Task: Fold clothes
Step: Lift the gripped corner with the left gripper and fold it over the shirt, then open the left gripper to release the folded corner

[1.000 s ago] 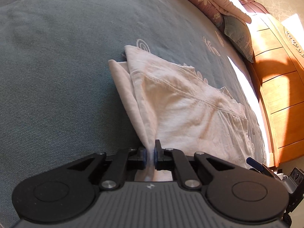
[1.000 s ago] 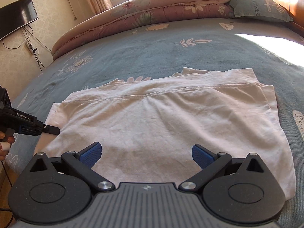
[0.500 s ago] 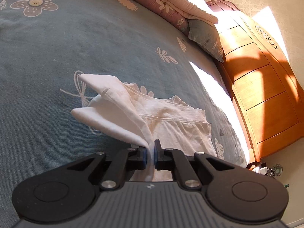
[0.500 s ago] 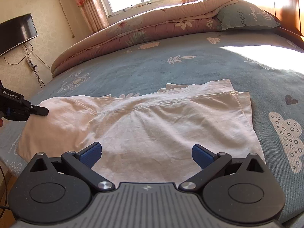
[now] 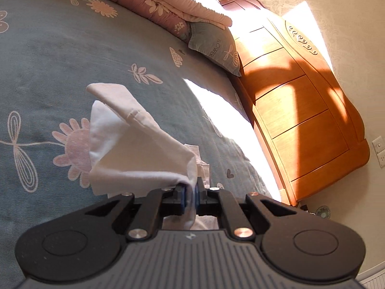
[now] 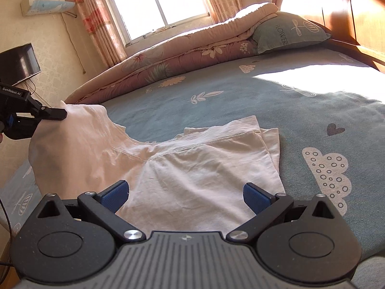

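Observation:
A pale pink garment (image 6: 192,168) lies partly folded on the blue bedspread (image 6: 216,110). Its left end is lifted off the bed. My left gripper (image 5: 190,193) is shut on that lifted edge of the garment (image 5: 134,149), with cloth pinched between its blue pads. The right wrist view shows the same left gripper (image 6: 56,114) at the far left, holding the raised cloth up. My right gripper (image 6: 185,193) hovers open over the near edge of the garment, and nothing is between its fingers.
A rolled floral quilt (image 6: 182,55) and a teal pillow (image 6: 286,33) lie along the far side of the bed. An orange wooden headboard (image 5: 296,110) stands at the right. A television (image 6: 19,63) hangs on the left wall, below an air conditioner (image 6: 43,3).
The left gripper has lifted the garment's left end up off the bed and carried it inward over the rest. The right gripper has drawn back a little, staying open.

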